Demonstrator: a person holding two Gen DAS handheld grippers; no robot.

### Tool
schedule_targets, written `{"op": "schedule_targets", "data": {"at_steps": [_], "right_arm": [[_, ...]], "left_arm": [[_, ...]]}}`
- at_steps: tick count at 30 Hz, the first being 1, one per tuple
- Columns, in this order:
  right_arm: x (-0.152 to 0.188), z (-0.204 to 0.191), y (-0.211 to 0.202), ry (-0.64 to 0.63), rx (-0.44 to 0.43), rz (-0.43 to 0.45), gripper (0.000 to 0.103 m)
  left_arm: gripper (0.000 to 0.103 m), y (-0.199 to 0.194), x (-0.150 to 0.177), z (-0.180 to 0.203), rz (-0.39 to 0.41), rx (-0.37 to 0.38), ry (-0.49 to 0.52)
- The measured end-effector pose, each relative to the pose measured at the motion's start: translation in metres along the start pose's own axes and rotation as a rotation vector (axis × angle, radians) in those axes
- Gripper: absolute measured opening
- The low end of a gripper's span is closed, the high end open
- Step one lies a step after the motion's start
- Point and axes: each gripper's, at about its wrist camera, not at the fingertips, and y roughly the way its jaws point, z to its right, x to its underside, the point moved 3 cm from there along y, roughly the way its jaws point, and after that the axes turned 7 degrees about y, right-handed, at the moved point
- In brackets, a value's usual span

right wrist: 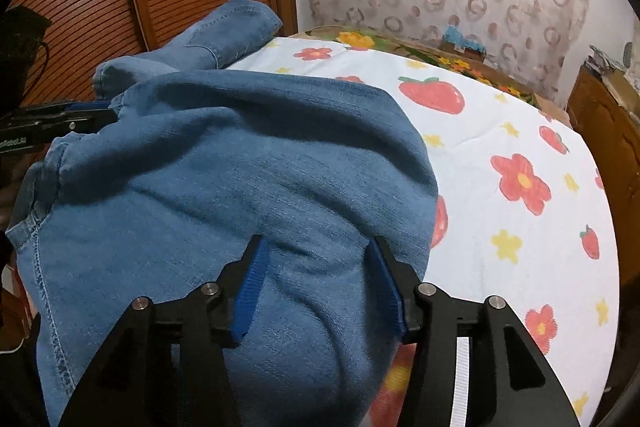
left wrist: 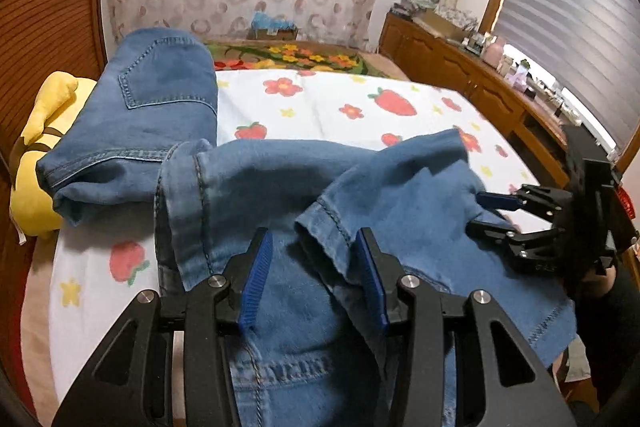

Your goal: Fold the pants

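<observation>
A: Location of the jeans (left wrist: 304, 187)?
B: Spread in loose folds on the strawberry-print blanket (left wrist: 360, 103), seat section with the back pocket (left wrist: 168, 75) resting against the yellow plush toy (left wrist: 36, 163).
A: Left gripper (left wrist: 316, 263)?
B: Jaws wide apart over a hemmed edge of denim, gripping nothing.
A: Right gripper (right wrist: 316, 279)?
B: Jaws also wide, over bunched denim at the blanket-side edge of the jeans; pads appear to touch the fabric, though contact is unclear.

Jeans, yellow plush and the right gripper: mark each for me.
jeans (left wrist: 160, 87), left wrist view, on the back pocket.
yellow plush (left wrist: 36, 195), left wrist view, on its body beside the jeans.
right gripper (left wrist: 486, 213), left wrist view, between its fingertips.
</observation>
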Motion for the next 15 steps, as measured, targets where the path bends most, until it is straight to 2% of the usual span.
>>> {"op": "schedule_targets", "data": {"at_steps": [2, 4, 6, 9, 13, 15], "right_arm": [[0.0, 0.001, 0.001, -0.005, 0.013, 0.0, 0.058], [-0.001, 0.002, 0.0, -0.008, 0.026, 0.003, 0.06], [-0.001, 0.004, 0.0, -0.002, 0.027, 0.002, 0.062], [-0.001, 0.007, -0.002, 0.005, 0.019, 0.0, 0.062], [0.0, 0.007, -0.01, -0.002, 0.029, 0.019, 0.062], [0.0, 0.006, -0.018, 0.02, 0.007, 0.012, 0.062]], "left_arm": [[0.043, 0.0, -0.003, 0.002, 0.002, 0.004, 0.021], [0.038, 0.001, -0.006, 0.007, 0.004, 0.021, 0.044], [0.026, 0.0, -0.01, 0.014, 0.013, 0.024, 0.081], [0.017, -0.004, -0.016, 0.017, 0.038, 0.005, 0.1], [0.015, -0.027, -0.03, 0.005, 0.107, -0.064, 0.092], [0.015, -0.038, -0.038, -0.009, 0.121, -0.091, 0.074]]}}
